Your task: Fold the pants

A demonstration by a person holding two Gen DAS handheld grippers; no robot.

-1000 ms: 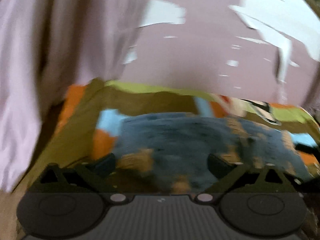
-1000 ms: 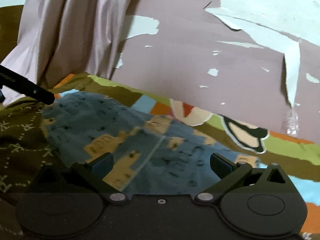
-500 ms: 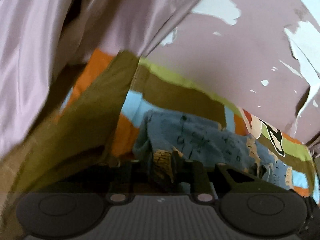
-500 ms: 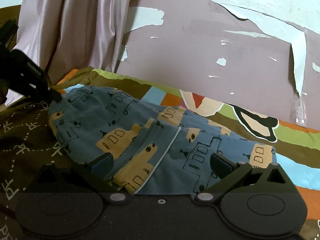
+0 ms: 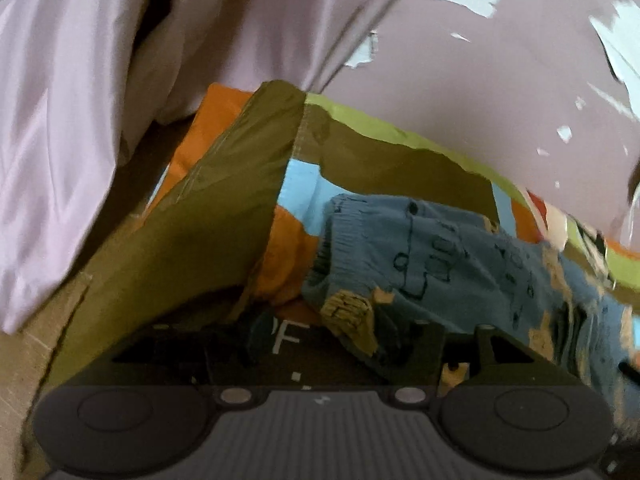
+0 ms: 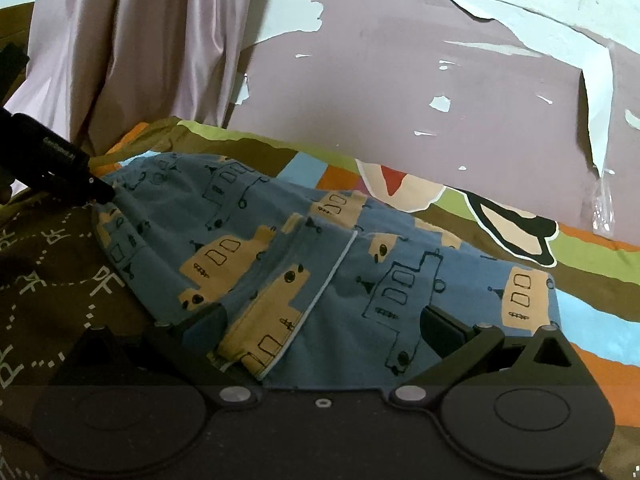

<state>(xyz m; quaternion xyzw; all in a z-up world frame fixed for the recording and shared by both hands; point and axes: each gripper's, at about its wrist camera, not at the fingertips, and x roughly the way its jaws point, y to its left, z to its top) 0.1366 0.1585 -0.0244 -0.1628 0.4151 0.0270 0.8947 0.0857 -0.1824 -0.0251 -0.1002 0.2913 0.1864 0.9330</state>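
1. Left hand-held gripper, in its own wrist view, has its jaws opening, and a bunched corner of the pants with a tan patch lies between them. Dark blur covers the fingers, so whether the pads press the cloth is hard to make out; they look clear of it. The pants lie on a bed covered by a patchwork bedspread, whose olive flap is turned up at the left.

2. In the same view, the pants' right end is smeared by blur, and a pale curtain hides the wall corner.

3. Right hand-held gripper, in its own view, stands with jaws wide apart over the near hem of the pants, pads off the cloth and holding nothing. The left hand-held gripper shows as a dark bar at the far left corner of the garment.

4. The pants look like light, soft knit: limp, quick to wrinkle, not slippery or fragile. My judgement is that pinching the doubled hem or the ribbed waistband gives the surest hold, since a single layer would likely slide off its mate.

5. The near hem vanishes under the gripper body, and how many layers are stacked cannot be told.
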